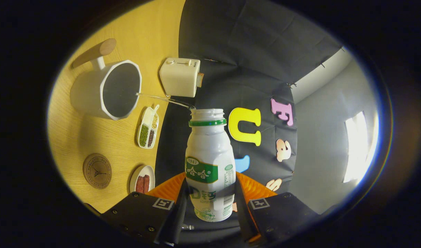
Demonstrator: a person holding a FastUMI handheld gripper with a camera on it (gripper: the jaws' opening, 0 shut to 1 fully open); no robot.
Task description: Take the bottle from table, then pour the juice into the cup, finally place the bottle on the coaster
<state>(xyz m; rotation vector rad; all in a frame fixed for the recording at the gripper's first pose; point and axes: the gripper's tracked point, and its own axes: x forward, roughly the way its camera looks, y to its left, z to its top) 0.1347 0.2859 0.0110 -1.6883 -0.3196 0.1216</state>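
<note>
Clamped on a white bottle from both sides, hand-held gripper tipped sideways over the wooden worktop. From the bottle's open, green-ringed mouth, a thin clear stream arcing into the white cup with wooden handle. Nearby: round coaster, divided dish of beans, small plate, cream toaster.

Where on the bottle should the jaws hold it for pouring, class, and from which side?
Grip the bottle across its labelled lower body, coming side-on, as the gripper does now: the jaws press on opposite sides. The body is straight-sided there, and the open neck stays clear to stream into the cup.
</note>
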